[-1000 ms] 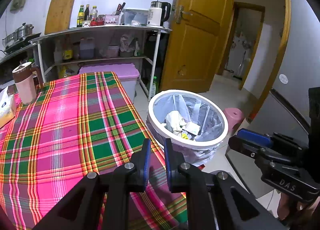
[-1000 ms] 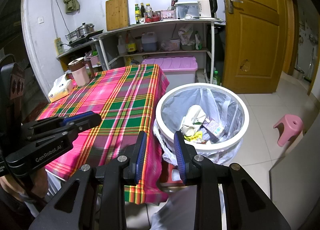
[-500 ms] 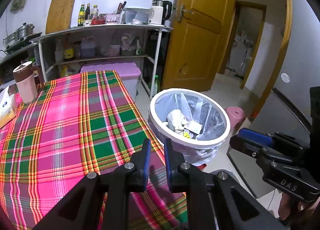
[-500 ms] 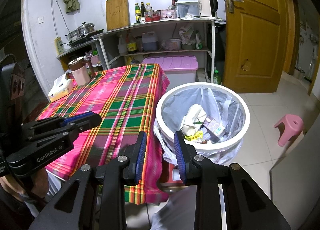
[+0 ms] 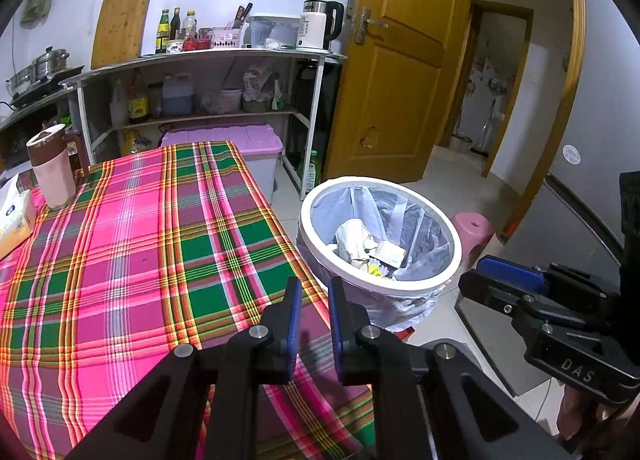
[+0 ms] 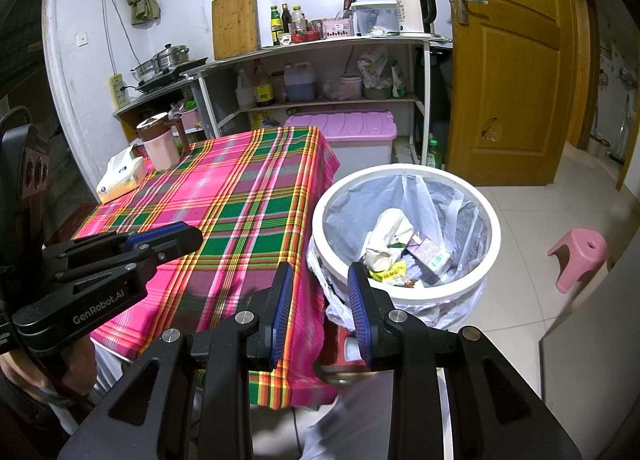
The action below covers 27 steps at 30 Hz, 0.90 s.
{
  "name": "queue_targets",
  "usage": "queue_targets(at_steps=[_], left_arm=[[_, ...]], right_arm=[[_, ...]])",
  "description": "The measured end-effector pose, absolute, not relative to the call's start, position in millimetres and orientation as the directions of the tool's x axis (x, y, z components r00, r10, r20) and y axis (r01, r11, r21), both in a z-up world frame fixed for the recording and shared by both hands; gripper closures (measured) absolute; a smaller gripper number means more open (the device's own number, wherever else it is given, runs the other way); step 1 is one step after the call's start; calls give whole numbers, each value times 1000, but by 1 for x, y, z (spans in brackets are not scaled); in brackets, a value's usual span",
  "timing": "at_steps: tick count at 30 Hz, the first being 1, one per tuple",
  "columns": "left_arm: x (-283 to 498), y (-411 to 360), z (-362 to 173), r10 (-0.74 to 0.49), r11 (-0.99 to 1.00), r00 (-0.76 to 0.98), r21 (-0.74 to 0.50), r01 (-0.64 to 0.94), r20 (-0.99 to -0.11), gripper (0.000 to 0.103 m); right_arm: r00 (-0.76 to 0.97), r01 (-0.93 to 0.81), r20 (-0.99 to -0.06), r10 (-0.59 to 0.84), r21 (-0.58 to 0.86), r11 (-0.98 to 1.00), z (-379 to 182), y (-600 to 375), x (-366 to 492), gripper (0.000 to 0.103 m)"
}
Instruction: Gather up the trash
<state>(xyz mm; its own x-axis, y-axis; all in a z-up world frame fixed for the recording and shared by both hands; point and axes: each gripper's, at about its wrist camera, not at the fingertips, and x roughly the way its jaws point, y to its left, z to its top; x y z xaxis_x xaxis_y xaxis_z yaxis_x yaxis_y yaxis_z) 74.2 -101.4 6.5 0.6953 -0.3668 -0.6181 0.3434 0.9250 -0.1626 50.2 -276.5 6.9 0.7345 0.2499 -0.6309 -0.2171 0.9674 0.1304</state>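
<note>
Two hand-held grippers hang side by side at the near edge of a table point(image 6: 224, 200) draped in a pink-and-green plaid cloth, beside a white bin point(image 6: 404, 302) lined with a clear plastic bag. The left gripper point(image 5: 314, 288) hovers over the corner of the cloth with its blue-padded jaws a narrow gap apart and nothing between them. The right gripper point(image 6: 319, 276) is held just off the table's edge, its jaws parted somewhat wider and likewise empty, the bin's rim showing just past its right finger. The trash point(image 6: 394, 248) lies inside the bin at the bottom of the liner: crumpled white paper, a small printed carton and a yellow wrapper. At the far end of the table stand a pink jug with a brown lid point(image 6: 158, 142) and, just beside it, a soft pack of tissues point(image 6: 122, 178). Behind the table a metal shelf point(image 6: 316, 46) carries bottles, a wooden cutting board and a white electric kettle point(image 6: 414, 8), with a purple-lidded storage box point(image 6: 348, 132) on the floor below it. A pink plastic stool point(image 6: 580, 256) sits on the tiled floor to the right of the bin, near a yellow wooden door point(image 6: 512, 60).
</note>
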Motion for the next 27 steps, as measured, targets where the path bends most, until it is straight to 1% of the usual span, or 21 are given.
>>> queue_targets(at_steps=[27], left_arm=[[75,-97,1,-339,934,701,-134,332,-628,90]], right_arm=[[731,-217,-635,251,133,967,5,-275,46,74]])
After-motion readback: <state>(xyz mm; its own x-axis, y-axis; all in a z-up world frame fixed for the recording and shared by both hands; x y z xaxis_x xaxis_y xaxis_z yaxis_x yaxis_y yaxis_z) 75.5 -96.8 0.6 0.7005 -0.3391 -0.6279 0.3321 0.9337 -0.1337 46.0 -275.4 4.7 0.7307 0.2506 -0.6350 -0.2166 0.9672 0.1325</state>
